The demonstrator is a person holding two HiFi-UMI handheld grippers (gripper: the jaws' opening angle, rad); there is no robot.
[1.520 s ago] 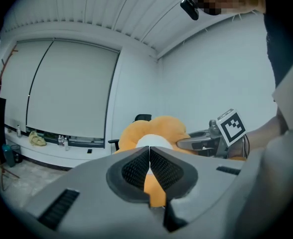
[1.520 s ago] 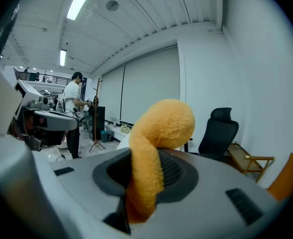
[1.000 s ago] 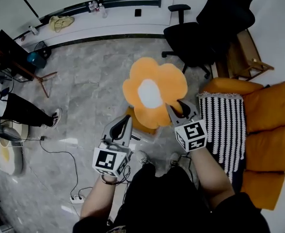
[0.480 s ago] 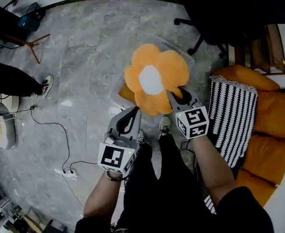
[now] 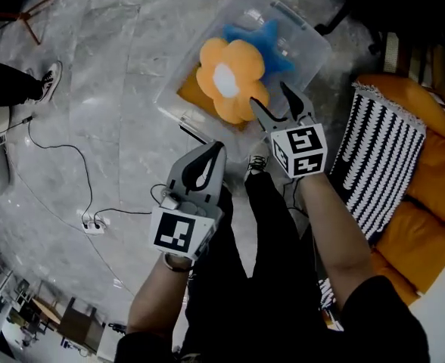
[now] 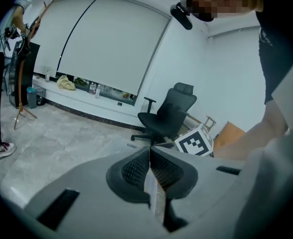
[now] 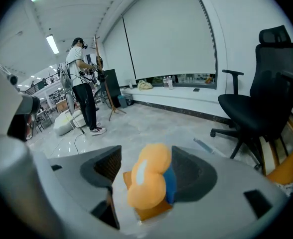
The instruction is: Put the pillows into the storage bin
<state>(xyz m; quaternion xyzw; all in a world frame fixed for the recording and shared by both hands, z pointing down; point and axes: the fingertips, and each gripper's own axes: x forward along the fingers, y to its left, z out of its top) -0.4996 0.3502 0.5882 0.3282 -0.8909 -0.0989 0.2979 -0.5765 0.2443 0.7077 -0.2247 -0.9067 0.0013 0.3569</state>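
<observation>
Striped throw [image 5: 385,157] on orange sofa [image 5: 425,229]

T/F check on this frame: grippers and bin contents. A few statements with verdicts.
1. The left gripper is shut and empty. True.
2. The right gripper clamps the flower pillow. False: its jaws have just been opening and stand apart, not pressing the pillow.
3. A blue pillow lies in the bin. True.
4. The bin is opaque black. False: it is clear plastic.
</observation>
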